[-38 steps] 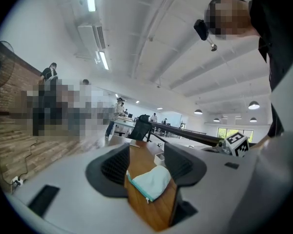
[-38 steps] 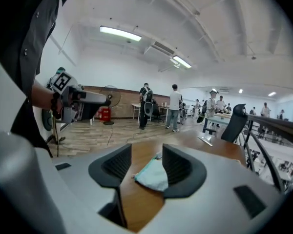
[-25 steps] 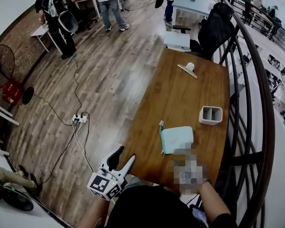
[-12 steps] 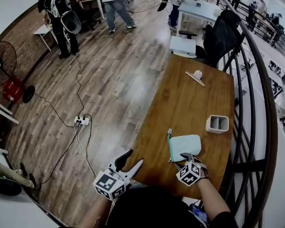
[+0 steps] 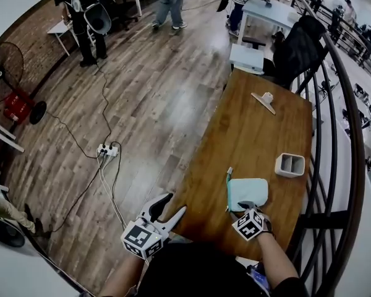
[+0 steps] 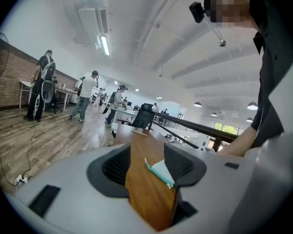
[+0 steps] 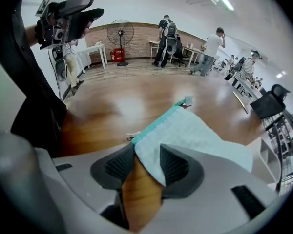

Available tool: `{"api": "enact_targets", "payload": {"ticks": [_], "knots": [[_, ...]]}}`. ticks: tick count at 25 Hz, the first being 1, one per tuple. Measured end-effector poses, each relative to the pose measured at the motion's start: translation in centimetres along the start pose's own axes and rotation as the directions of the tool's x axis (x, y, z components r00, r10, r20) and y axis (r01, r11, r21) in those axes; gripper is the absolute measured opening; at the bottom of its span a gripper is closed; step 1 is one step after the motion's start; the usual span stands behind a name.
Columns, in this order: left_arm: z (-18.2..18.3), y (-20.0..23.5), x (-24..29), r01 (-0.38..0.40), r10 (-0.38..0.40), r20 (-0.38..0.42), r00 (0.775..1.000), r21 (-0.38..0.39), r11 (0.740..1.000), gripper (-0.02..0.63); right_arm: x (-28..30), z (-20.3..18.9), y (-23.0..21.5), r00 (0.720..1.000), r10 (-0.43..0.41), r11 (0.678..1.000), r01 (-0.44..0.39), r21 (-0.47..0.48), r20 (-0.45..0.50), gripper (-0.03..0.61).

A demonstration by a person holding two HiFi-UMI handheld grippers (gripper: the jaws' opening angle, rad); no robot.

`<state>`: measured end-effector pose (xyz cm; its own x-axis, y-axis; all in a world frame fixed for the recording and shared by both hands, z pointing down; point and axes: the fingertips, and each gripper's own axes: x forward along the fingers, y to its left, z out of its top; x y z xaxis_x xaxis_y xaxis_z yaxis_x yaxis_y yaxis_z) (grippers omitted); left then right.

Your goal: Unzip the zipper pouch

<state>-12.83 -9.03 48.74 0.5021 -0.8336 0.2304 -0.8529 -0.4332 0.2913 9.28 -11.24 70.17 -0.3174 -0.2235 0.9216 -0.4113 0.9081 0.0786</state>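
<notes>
While the pouch (image 5: 248,192) lies flat by the near edge of the tabletop (image 5: 247,129), the right gripper (image 5: 247,206) stands tipped over its near end. The fingers are part open with the pouch's near corner between them, not yet pinching.

I judge this the anchoring step. The right gripper should clamp the cloth just beside the zipper (image 5: 228,190) on the pouch's left side, clear of the teeth. Then the left gripper (image 5: 176,204), fingers wide apart and empty off the near left corner, can fetch the pull and draw straight along the zipper.

Compared with a second ago, the right gripper has come down over the pouch and its fingers have just been closing. The pouch has not shifted.
</notes>
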Motion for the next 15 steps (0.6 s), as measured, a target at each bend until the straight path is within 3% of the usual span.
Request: {"api": "enact_targets", "payload": {"ticks": [5,11,15], "knots": [[-0.4,-0.2,1.2,0.033,-0.033,-0.027,0.999,-0.01,0.999,0.221,0.2,0.5,0.1,1.0,-0.011,1.0,0.011,0.019,0.005,0.031],[-1.6,-0.7,2.8,0.069,-0.069,-0.065,0.995,-0.004,0.998,0.221,-1.8,1.2,-0.1,0.991,-0.002,0.996,-0.01,0.088,0.133,0.014],[-1.9,-1.6,4.1,0.114,-0.112,-0.09,0.99,0.019,0.993,0.221,-4.9,3.0,-0.6,0.966,-0.013,0.993,-0.018,0.117,0.258,0.014]]}}
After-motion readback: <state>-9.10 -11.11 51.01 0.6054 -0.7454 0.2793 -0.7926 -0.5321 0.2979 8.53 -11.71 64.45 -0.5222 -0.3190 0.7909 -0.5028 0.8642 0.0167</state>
